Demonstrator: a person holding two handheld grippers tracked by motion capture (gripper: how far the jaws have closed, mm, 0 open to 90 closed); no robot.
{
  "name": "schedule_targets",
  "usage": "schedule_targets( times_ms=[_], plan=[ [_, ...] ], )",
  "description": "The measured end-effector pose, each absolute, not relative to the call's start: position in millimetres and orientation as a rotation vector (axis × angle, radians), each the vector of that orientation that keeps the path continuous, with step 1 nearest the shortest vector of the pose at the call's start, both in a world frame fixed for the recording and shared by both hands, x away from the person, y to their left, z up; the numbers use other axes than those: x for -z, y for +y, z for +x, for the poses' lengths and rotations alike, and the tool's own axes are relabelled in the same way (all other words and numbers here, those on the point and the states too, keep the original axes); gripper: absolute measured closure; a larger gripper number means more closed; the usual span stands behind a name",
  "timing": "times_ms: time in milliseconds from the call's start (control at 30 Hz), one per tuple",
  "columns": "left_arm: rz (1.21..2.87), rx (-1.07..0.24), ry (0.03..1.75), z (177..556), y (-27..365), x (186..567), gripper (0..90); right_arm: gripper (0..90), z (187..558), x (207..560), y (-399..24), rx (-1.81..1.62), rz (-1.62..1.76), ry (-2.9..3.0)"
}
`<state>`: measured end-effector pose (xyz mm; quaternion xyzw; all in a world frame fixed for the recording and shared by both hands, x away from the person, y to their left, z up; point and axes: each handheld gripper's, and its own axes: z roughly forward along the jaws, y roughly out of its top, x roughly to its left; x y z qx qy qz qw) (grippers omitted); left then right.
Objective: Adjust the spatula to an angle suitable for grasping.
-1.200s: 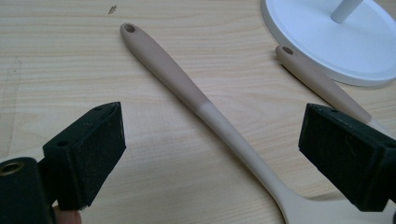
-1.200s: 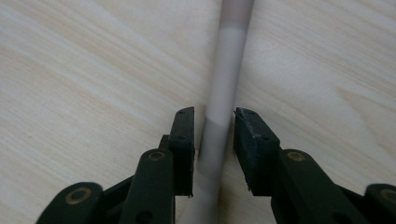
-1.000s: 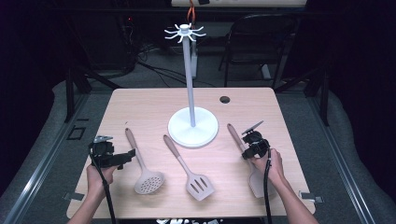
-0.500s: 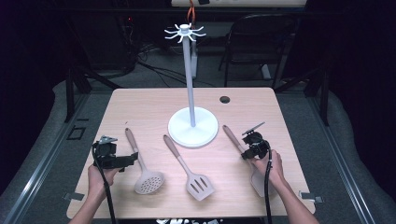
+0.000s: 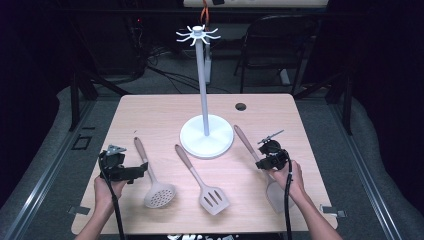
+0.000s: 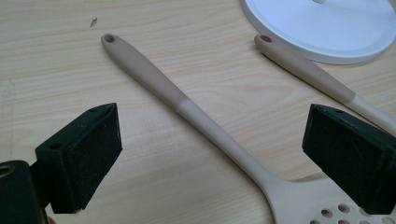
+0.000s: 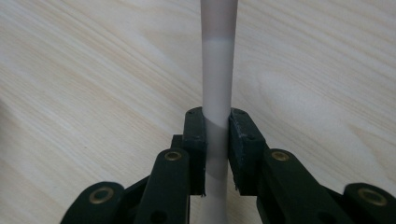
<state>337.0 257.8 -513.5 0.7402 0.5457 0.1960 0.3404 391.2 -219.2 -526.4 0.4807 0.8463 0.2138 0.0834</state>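
Right gripper [image 7: 216, 140] clamps the pale spatula [image 7: 218, 70] mid-handle, right of the stand base [image 5: 206, 136]: light, stiff, smooth, likely slippery. Left gripper [image 6: 210, 154] gapes over the skimmer [image 6: 196, 112], left of the base.

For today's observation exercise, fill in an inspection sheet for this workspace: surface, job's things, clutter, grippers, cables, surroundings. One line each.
Surface: light wooden table, with a small round hole near its far edge.
Job's things: white utensil stand with hooks on top; skimmer, slotted turner and a third utensil lying flat.
Clutter: nothing seen.
Grippers: left gripper open, its jaws either side of the skimmer's handle; right gripper shut on the third utensil's handle.
Cables: one black cable trails from the left gripper, another from the right.
Surroundings: dark room, a chair and floor wiring behind the table.
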Motion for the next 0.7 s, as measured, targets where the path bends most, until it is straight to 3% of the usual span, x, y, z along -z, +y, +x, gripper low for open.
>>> schedule_targets(
  times_ms=[700],
  plan=[
    [1.955, -0.529, 1.342, 332.1, 246.7, 504.8, 2.3, 78.4, 370.7, 502.7, -194.5, -0.764, 1.245, 2.536]
  ],
)
